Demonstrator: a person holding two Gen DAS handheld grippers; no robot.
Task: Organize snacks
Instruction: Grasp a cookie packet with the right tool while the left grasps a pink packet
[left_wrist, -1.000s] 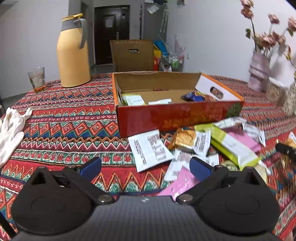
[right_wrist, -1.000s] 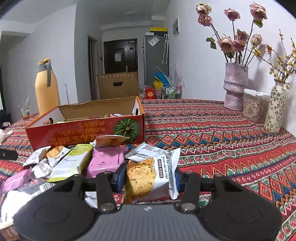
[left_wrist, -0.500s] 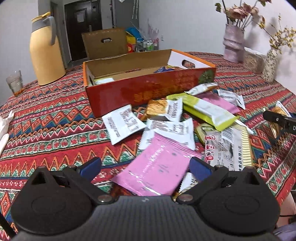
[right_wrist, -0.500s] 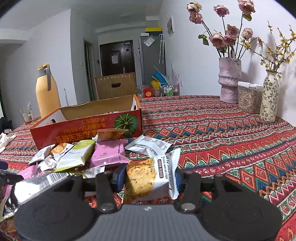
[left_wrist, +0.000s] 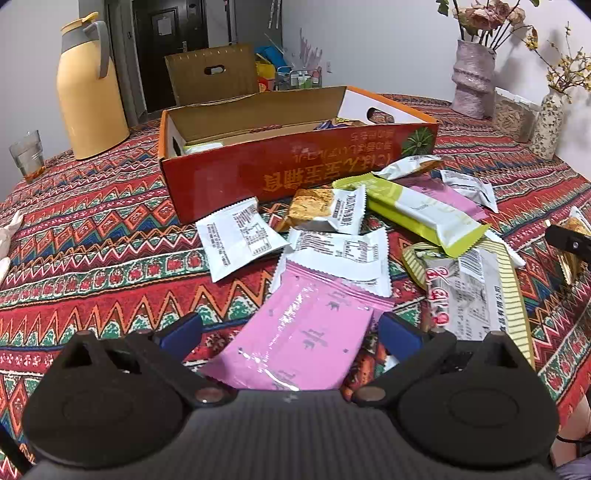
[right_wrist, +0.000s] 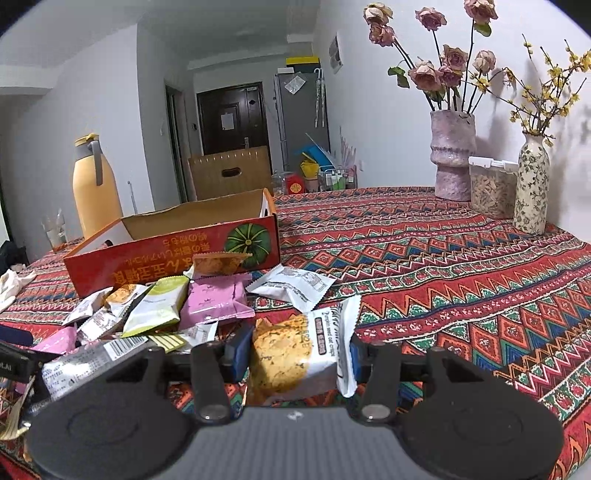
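Left wrist view: the left gripper (left_wrist: 288, 332), jaws wide, has dropped over a pink packet (left_wrist: 299, 332); the right gripper (right_wrist: 295, 354) still clamps a cracker packet (right_wrist: 295, 354) bound for the box (right_wrist: 170, 254).

1. Left gripper (left_wrist: 290, 330): tilted downward, jaws spread wide, blue pads either side of a pink packet (left_wrist: 301, 336), not pressing it.
2. Right gripper (right_wrist: 295, 354): nearly level, jaws clamped on a cookie packet (right_wrist: 301, 350).
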